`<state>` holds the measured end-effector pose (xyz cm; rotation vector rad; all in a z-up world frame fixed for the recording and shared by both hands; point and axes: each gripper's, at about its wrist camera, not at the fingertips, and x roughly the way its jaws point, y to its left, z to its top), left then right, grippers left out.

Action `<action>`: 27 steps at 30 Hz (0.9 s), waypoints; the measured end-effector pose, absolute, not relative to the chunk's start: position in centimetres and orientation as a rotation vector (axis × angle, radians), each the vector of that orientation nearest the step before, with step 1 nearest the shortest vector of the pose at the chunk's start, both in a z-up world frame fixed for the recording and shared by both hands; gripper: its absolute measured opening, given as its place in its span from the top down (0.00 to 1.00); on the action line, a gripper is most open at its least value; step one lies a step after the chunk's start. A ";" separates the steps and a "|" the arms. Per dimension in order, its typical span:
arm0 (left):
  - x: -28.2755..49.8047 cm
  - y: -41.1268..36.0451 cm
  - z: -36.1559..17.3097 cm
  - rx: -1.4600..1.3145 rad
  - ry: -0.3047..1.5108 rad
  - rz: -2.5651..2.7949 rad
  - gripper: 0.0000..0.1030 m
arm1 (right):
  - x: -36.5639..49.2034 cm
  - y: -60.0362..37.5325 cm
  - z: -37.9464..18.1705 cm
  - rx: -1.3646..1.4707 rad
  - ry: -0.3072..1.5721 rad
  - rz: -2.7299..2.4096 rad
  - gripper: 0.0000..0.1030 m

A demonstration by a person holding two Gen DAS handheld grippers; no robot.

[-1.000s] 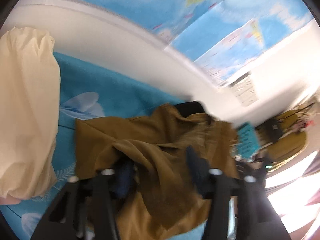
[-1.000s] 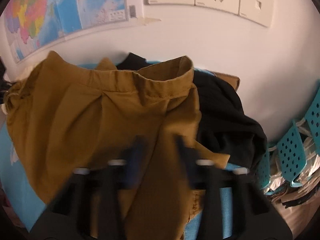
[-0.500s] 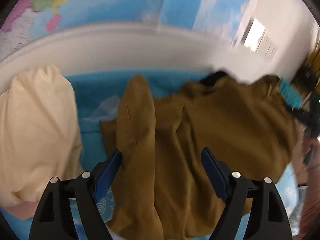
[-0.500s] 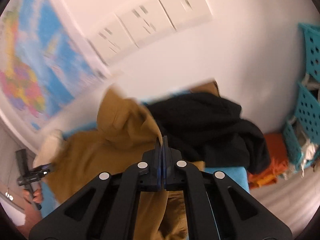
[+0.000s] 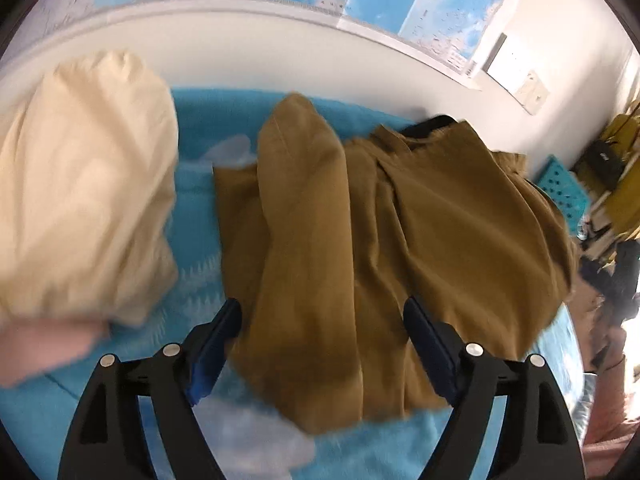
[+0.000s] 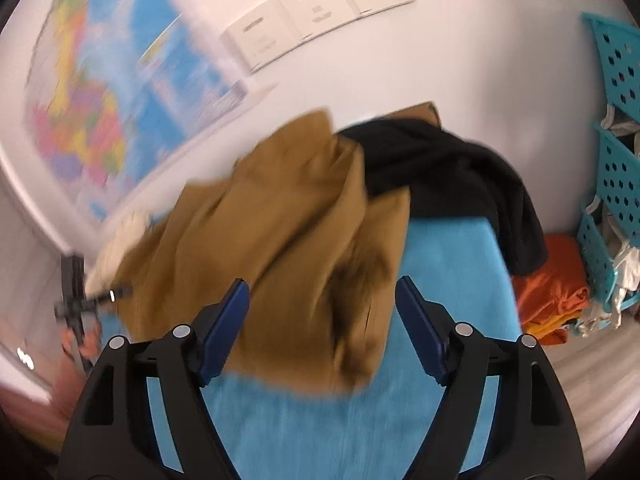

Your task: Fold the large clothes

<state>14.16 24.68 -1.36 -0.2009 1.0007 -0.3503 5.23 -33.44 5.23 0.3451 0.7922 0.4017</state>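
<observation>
A large mustard-brown garment (image 5: 360,248) lies crumpled in folds on the blue cloth-covered table (image 5: 200,128). My left gripper (image 5: 322,324) hovers over its near edge, jaws wide and still opening, pads clear of the cloth. In the right wrist view the same brown garment (image 6: 296,240) lies bunched on the blue table (image 6: 440,280). My right gripper (image 6: 322,300) stands above its near end, jaws opening, the fabric below them and free of the pads.
A cream garment (image 5: 80,184) lies at the left. A black garment (image 6: 452,168) is heaped by the wall, orange clothes (image 6: 556,292) past the table edge. Teal baskets (image 6: 616,152) stand at the right. A wall map (image 6: 100,100) and sockets (image 6: 320,16) are behind.
My right gripper was shut on the brown cloth and has opened wide, letting it drop. The left gripper opened further and sank toward the garment, which now lies flatter.
</observation>
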 end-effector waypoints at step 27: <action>12.0 23.2 0.2 -0.156 0.974 -0.282 0.54 | 5.4 -34.1 6.5 0.292 0.753 0.142 0.53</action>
